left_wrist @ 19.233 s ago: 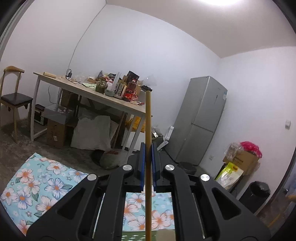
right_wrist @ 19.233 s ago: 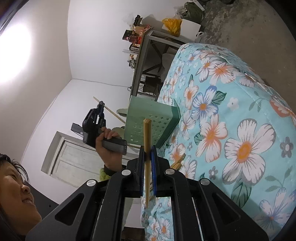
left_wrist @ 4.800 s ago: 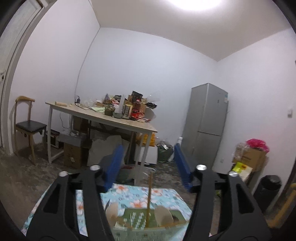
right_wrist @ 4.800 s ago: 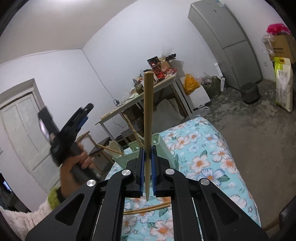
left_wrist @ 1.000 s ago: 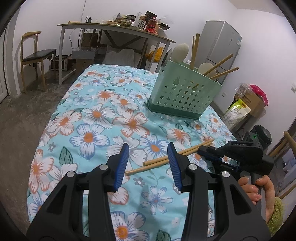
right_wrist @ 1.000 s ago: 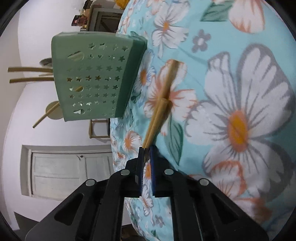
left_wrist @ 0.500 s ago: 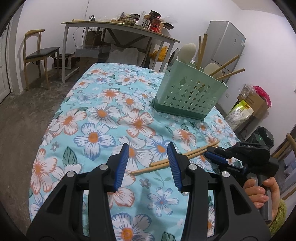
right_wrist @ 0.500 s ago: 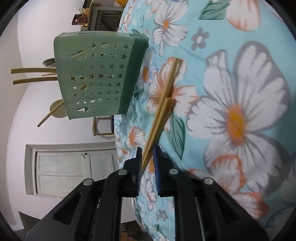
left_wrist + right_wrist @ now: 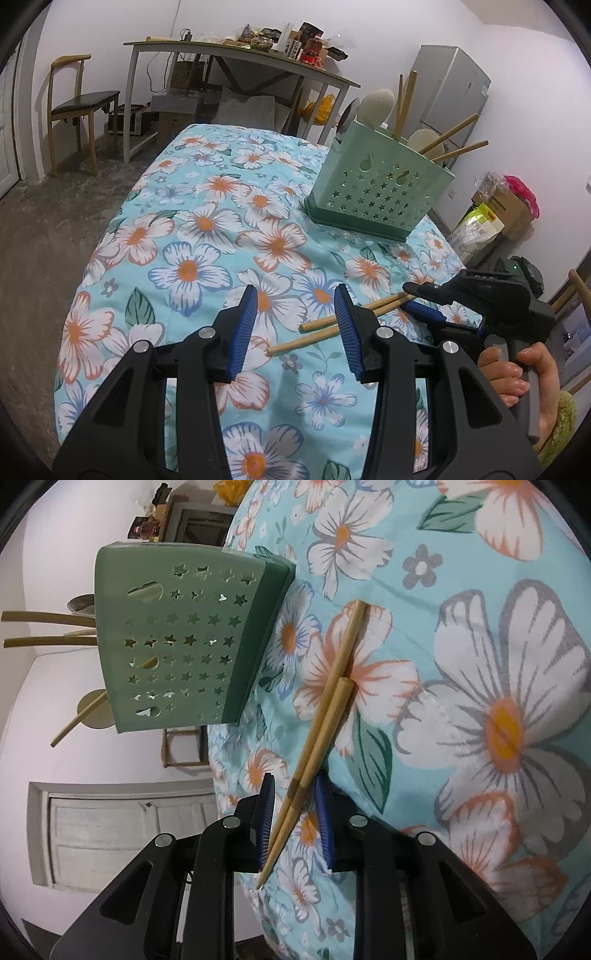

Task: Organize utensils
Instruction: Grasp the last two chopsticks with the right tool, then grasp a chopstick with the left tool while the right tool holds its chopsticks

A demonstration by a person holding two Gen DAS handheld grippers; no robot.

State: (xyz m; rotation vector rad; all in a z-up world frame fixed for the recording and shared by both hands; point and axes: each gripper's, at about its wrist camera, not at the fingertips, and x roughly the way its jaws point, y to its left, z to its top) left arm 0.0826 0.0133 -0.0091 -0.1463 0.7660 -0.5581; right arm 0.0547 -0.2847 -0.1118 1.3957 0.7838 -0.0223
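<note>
While two chopsticks (image 9: 325,716) lie side by side on the floral cloth (image 9: 192,236), near the green caddy (image 9: 380,192), the right gripper (image 9: 293,823) straddles their thin ends, jaws closing, pads not yet pressing. Left gripper (image 9: 293,328) hangs above the cloth w/ jaws apart, nothing btwn them.

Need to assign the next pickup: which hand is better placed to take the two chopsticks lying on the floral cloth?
Right. The right gripper already straddles the chopsticks' thin ends, its fingers closing around them; the left gripper hangs open over cloth.
</note>
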